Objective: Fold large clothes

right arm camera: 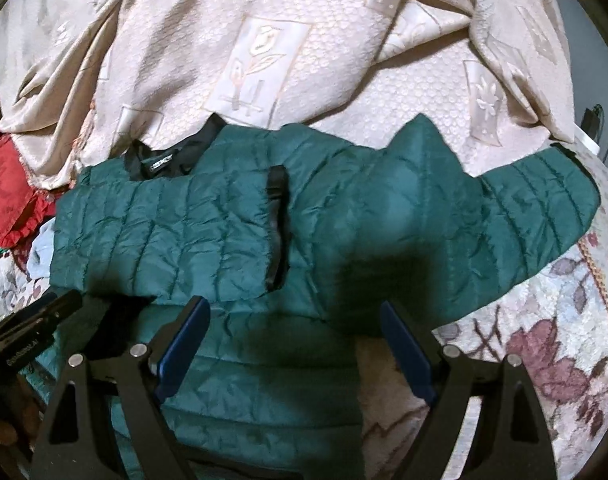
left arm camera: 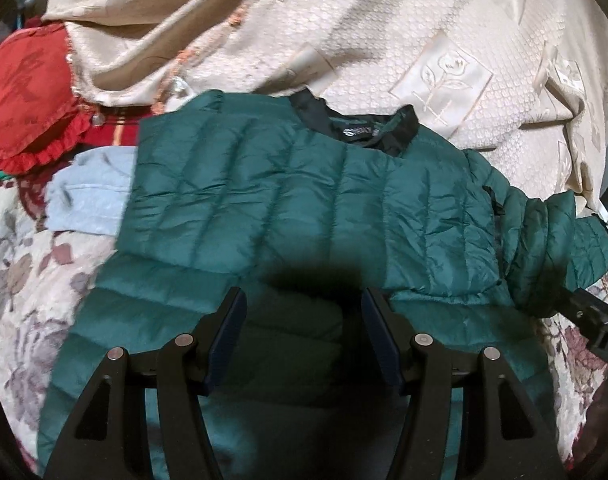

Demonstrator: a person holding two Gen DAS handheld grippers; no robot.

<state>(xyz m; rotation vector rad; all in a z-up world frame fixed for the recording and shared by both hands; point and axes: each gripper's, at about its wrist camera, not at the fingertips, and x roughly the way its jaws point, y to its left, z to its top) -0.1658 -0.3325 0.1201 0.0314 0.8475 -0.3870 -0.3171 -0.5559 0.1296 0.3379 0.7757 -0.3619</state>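
Observation:
A dark green quilted puffer jacket (left arm camera: 287,200) lies flat on a bed, black collar (left arm camera: 368,128) toward the far side. Its left part is folded over the body; one sleeve (left arm camera: 552,240) stretches out to the right. My left gripper (left arm camera: 304,300) is open and empty just above the jacket's lower middle. In the right wrist view the jacket (right arm camera: 207,224) fills the middle, with a black-edged pocket slit (right arm camera: 277,224) and the sleeve (right arm camera: 536,216) lying right. My right gripper (right arm camera: 293,308) is open and empty over the jacket's lower right part.
A cream embossed bedspread (left arm camera: 384,40) is bunched behind the jacket. A red frilled cushion (left arm camera: 23,100) and a pale blue garment (left arm camera: 91,192) lie left. A floral cover (right arm camera: 544,360) spreads under everything. The other gripper's body shows at the view edges (left arm camera: 600,328) (right arm camera: 27,336).

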